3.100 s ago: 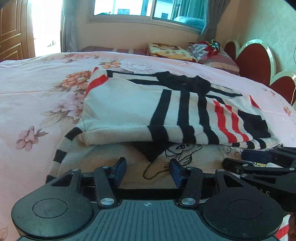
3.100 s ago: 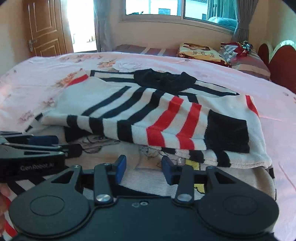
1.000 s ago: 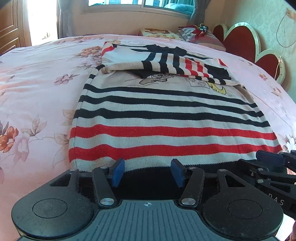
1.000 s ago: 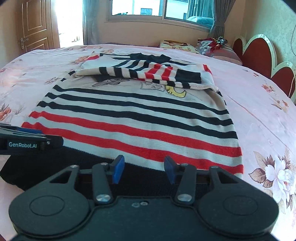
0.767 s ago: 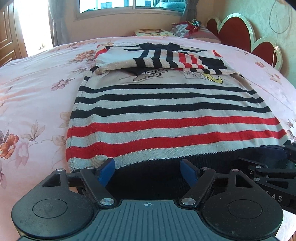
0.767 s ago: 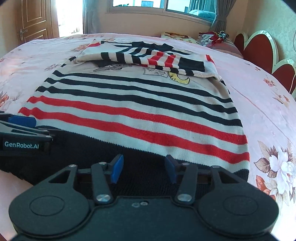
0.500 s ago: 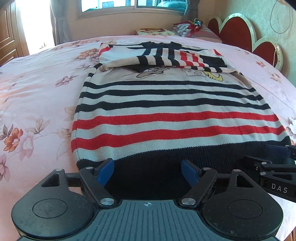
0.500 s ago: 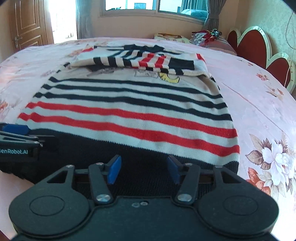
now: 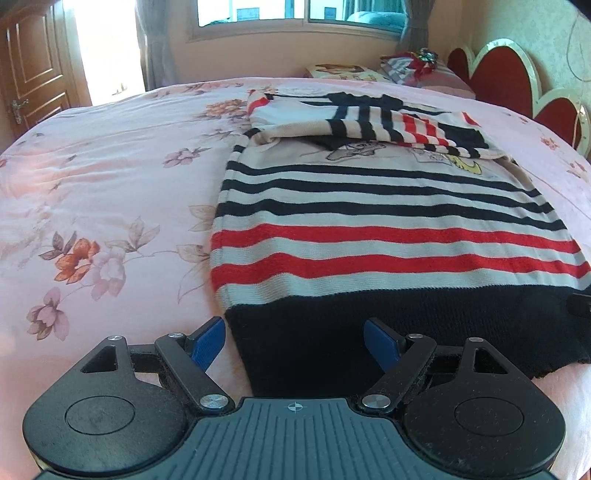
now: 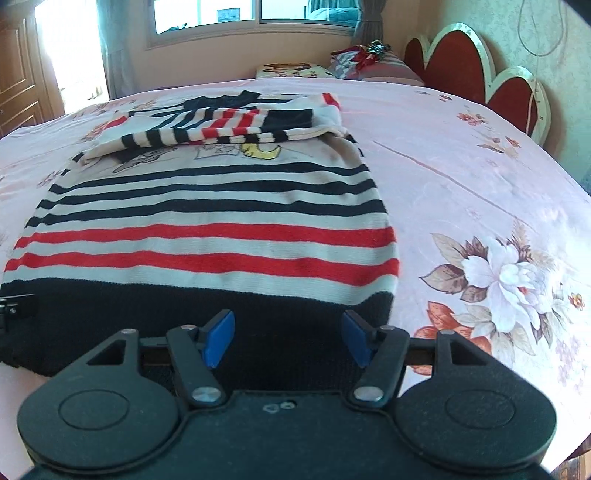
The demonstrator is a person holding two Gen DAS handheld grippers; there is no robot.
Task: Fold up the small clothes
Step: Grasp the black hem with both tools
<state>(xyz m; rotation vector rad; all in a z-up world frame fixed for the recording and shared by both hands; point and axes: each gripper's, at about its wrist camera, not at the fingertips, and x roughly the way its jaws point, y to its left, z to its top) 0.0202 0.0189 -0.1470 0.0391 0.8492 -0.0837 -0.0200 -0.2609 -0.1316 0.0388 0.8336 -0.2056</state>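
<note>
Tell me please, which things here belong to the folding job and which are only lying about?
Part of the job:
- striped knitted sweater, black hem, sleeves folded over
- left gripper, open
- right gripper, jaws opening, hem between them

Just lying about:
- pink floral bedsheet
- patterned pillows
- red heart-shaped headboard

A pink bedspread [image 9: 110, 177] printed with flowers is spread beneath and ahead of the fingers. A large white flower print [image 10: 506, 273] is seen to the right of the right-hand fingers. Far ahead of the fingers, pillows [image 9: 413, 70] are piled by a red scalloped headboard [image 9: 513, 81]. A window [image 10: 255, 14] with grey curtains [image 9: 155, 44] is set in the far wall, and a wooden door [image 9: 33, 70] is seen far to the left.
</note>
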